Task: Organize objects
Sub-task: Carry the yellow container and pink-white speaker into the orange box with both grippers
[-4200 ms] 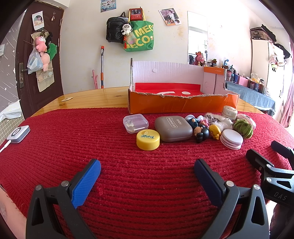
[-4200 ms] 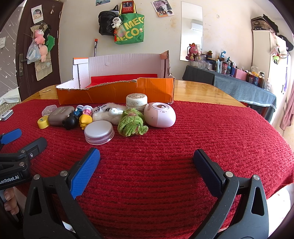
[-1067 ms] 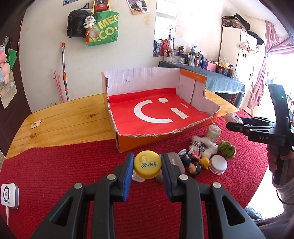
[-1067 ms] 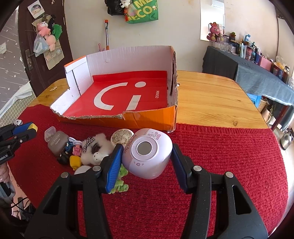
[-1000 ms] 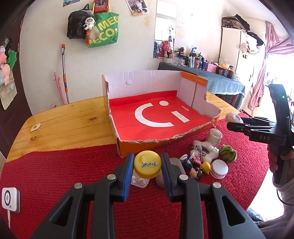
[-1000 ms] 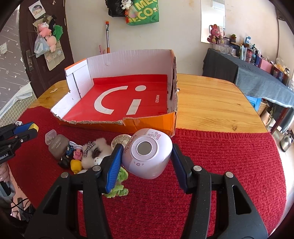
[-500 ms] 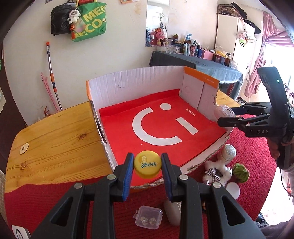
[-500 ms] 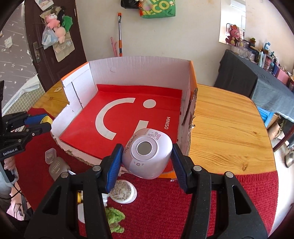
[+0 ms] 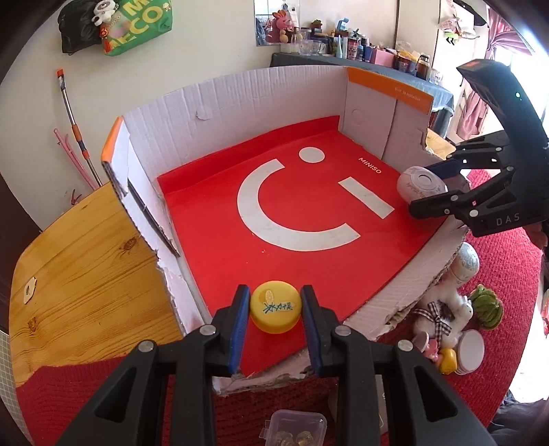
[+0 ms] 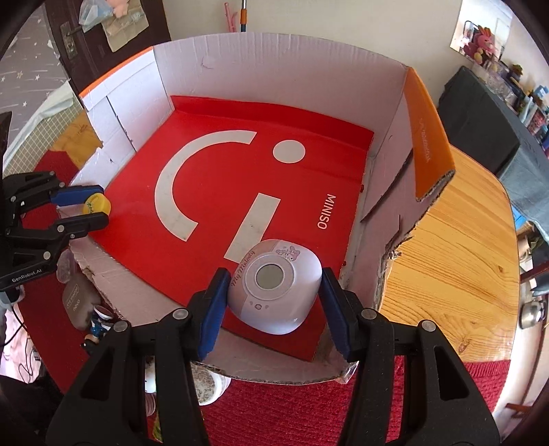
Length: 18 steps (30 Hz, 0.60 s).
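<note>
Left gripper (image 9: 274,308) clamped on yellow tin (image 9: 275,306), right gripper (image 10: 272,298) on lilac speaker (image 10: 274,286), both just over box (image 10: 113,103) floor. Early release: speaker rolling toward torn front wall below gripper.

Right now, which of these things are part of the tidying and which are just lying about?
Part of the tidying:
- yellow tin, clamped in the left gripper
- pink gadget, clamped in the right gripper
- cardboard box
- plush toy and white jar, waiting outside

Just lying about:
- green bag
- broom
</note>
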Tool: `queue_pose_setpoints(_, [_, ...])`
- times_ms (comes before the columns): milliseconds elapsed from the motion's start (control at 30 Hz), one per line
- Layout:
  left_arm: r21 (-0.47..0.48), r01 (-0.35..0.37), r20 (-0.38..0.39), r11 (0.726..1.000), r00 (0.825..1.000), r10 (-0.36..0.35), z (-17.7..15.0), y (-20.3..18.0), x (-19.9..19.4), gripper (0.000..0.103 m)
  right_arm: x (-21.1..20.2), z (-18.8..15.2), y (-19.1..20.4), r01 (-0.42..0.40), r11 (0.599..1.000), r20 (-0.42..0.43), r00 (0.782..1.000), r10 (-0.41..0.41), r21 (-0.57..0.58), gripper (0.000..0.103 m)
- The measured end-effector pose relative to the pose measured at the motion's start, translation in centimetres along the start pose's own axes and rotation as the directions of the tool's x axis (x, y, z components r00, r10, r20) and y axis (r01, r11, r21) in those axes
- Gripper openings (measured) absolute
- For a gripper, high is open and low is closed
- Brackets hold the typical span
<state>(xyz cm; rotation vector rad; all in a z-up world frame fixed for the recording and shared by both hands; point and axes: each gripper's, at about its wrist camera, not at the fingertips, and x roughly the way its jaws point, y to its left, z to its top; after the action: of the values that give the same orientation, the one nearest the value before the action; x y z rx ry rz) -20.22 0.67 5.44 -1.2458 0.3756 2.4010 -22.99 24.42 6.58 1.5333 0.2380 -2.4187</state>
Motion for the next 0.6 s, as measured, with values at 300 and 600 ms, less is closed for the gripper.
queue_pose_setpoints(300, [0.059, -0.015, -0.046, 0.998, 0.999, 0.018, 0.4, -0.4, 1.0, 0.032, 1.4, -0.2, 1.1, 0.032, 0.996, -0.07, 0.997, -0.038, -0.083, 0.051])
queue_pose_setpoints(600, [0.078, -0.019, -0.058, 0.997, 0.998, 0.024, 0.4, -0.6, 0.9, 0.032, 1.2, -1.0, 1.0, 0.034, 0.995, -0.076, 0.996, -0.042, -0.097, 0.051])
